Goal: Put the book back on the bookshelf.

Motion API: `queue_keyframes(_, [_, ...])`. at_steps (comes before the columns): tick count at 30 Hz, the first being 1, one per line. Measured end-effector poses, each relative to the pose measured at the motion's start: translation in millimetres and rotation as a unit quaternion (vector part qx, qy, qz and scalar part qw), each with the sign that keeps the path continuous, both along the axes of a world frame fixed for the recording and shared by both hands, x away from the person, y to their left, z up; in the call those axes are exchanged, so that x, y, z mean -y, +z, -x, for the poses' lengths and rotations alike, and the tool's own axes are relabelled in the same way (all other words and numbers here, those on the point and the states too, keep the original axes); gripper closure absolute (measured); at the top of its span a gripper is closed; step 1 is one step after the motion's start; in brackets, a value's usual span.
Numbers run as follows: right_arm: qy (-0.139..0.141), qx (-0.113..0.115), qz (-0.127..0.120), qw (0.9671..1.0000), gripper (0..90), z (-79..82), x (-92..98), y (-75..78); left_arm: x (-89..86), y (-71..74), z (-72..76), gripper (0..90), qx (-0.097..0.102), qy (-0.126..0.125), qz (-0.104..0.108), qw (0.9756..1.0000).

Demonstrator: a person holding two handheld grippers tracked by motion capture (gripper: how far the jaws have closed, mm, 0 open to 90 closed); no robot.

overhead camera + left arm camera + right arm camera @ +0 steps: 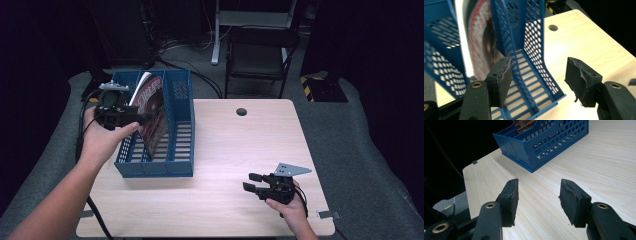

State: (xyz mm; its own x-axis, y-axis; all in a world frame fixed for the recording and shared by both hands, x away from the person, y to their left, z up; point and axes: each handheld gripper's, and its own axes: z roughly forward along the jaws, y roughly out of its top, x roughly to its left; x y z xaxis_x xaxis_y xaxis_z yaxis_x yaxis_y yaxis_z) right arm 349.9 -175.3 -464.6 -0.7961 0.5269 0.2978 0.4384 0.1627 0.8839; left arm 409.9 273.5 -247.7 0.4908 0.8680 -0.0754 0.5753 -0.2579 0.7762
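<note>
High view: your left claw (131, 116) hovered wide, empty, over blue file rack (180, 150); magazine (152, 112) leaned in middle slot. Right claw (251, 182) wide, idle above bench (225, 145). Likely next: withdraw.

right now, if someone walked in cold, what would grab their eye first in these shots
The blue file rack on the left of the pale wooden table stands out first, with a red-covered magazine leaning in its middle slot. Next, the left hand-held gripper hovers open right by that magazine. The right hand-held gripper sits open low over the table's near right corner, holding nothing.
</note>
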Motion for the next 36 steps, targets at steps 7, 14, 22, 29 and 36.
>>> queue_keyframes(7, [-0.002, -0.004, 0.001, 1.0000, 47.8, 0.5, -0.1, -0.6, 11.2, -7.7, 7.4, 37.8, -0.005, -0.027, -0.004, 0.9996])
queue_keyframes(14, [-0.004, -0.005, 0.005, 1.0000, 47.6, 1.2, -0.7, -0.7, 21.6, -13.7, 11.8, 37.8, -0.006, -0.049, -0.005, 0.9988])
queue_keyframes(22, [-0.008, -0.005, 0.017, 0.9998, 46.6, 1.8, -2.4, -1.8, 43.2, -32.3, 19.6, 37.9, -0.009, -0.085, -0.011, 0.9963])
queue_keyframes(29, [-0.010, -0.001, 0.026, 0.9996, 45.6, 2.2, -3.6, -2.5, 61.4, -58.0, 30.4, 37.9, -0.014, -0.117, -0.026, 0.9927])
queue_keyframes(36, [-0.012, 0.002, 0.025, 0.9996, 44.2, 2.2, -3.7, -3.0, 70.1, -87.6, 36.1, 37.9, -0.029, -0.129, -0.033, 0.9907])
